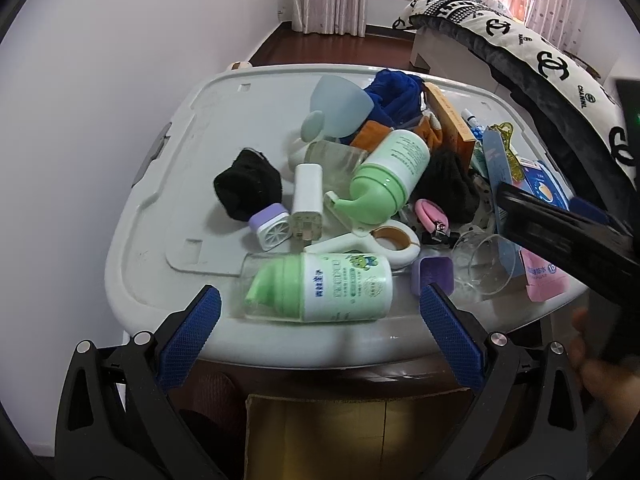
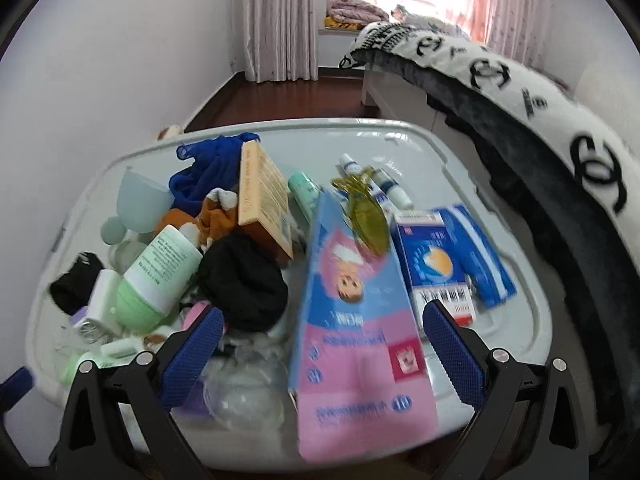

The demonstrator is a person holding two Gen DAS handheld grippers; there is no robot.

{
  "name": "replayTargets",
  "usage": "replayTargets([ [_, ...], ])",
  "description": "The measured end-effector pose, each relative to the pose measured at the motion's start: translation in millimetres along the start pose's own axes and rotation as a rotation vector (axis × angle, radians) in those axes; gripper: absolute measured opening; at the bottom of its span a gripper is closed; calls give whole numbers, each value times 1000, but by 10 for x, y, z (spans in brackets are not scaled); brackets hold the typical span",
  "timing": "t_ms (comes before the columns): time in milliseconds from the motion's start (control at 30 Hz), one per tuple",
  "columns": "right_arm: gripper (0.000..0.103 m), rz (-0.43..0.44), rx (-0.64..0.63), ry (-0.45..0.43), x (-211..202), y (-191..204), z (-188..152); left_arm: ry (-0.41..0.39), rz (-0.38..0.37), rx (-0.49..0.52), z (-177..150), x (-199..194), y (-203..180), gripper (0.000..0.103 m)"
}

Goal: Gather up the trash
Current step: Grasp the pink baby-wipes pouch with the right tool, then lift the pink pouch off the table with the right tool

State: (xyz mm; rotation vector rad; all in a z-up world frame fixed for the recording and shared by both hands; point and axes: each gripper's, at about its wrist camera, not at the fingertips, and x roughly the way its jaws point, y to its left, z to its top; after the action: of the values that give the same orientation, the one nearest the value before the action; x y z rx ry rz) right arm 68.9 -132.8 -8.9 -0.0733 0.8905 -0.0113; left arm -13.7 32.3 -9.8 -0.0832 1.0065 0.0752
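Note:
A grey bin lid (image 1: 224, 120) carries a heap of clutter. A green-and-white pump bottle (image 1: 320, 284) lies on its side at the near edge, between the open fingers of my left gripper (image 1: 318, 320). A second green bottle (image 1: 388, 172) lies behind it. My right gripper (image 2: 320, 340) is open, with a pink-and-blue carton (image 2: 356, 328) lying between its fingers. A blue-and-white medicine box (image 2: 436, 264) lies to the carton's right. Neither gripper holds anything. The right gripper's black body (image 1: 560, 236) shows at the right of the left wrist view.
Also on the lid (image 2: 460, 168): black socks (image 1: 248, 184), white power bank (image 1: 308, 200), clear glass cup (image 1: 484, 264), orange box (image 2: 264, 196), blue mesh cloth (image 2: 208, 168), yellow hair clip (image 2: 364, 208). A cardboard box (image 1: 352, 432) stands below the lid. A bed (image 2: 560, 152) is at right.

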Motion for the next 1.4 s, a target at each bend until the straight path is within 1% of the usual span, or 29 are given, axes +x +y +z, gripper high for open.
replayTargets([
  [67,99,-33,-27,8,96,125,47,-3,4,-3,-11,-26,36,97],
  [133,97,-68,-31,46,231,189,73,-5,7,-2,-19,-44,64,97],
  [167,86,-65,-21,80,333,209,82,-5,6,-5,-23,-55,87,97],
  [200,78,-44,-10,100,397,215,86,-3,3,-9,-26,-63,107,97],
  [233,55,-28,7,120,462,210,85,-1,-1,-14,-30,-72,132,97],
  [267,36,-33,23,139,524,206,86,0,-7,-21,-32,-80,158,97],
  [300,25,-49,31,136,541,198,91,2,-10,-27,-34,-85,180,97],
  [333,20,-61,37,123,536,183,103,4,-15,-35,-33,-90,205,97],
  [367,19,-60,46,122,539,158,117,5,-18,-40,-32,-96,219,97],
  [400,18,-33,59,125,542,127,123,4,-22,-46,-33,-106,232,97],
  [467,12,40,84,109,455,26,138,0,-25,-53,-33,-123,249,97],
  [500,11,91,92,95,375,-28,150,-3,-23,-54,-34,-129,253,97],
  [533,10,118,98,87,309,-70,155,-4,-22,-55,-37,-133,253,97],
  [600,9,237,138,57,81,-221,155,-2,-19,-57,-44,-130,258,97],
  [667,9,320,161,48,-76,-313,145,-2,-15,-55,-54,-117,260,97],
  [733,9,450,215,43,-208,-472,136,-4,-5,-50,-63,-106,257,97],
  [800,9,522,250,28,-300,-610,153,-7,-1,-51,-65,-93,260,97],
  [833,9,519,238,9,-356,-640,163,-11,-1,-53,-71,-88,264,97],
  [867,9,490,201,-20,-397,-646,181,-19,1,-52,-84,-74,270,97],
  [933,9,552,223,-30,-367,-705,143,-22,9,-44,-104,-39,266,97],
  [1000,9,309,80,-20,-219,-621,134,-24,23,-38,-133,24,259,97],
  [1033,11,298,60,21,-97,-593,127,-23,27,-39,-143,52,257,97],
  [1067,12,424,157,92,74,-675,132,-23,31,-45,-151,85,257,97],
  [1100,11,414,171,109,137,-691,149,-23,32,-51,-158,106,258,97],
  [1133,12,376,144,112,173,-668,169,-24,33,-57,-163,118,256,97],
  [1167,12,307,109,123,238,-626,193,-25,37,-60,-169,130,247,97],
  [1267,17,302,129,166,376,-605,207,-31,50,-46,-176,132,213,97],
  [1333,20,250,95,176,457,-558,233,-37,53,-34,-175,120,196,97],
  [1400,20,231,93,191,576,-540,214,-44,53,-30,-177,90,194,97],
])
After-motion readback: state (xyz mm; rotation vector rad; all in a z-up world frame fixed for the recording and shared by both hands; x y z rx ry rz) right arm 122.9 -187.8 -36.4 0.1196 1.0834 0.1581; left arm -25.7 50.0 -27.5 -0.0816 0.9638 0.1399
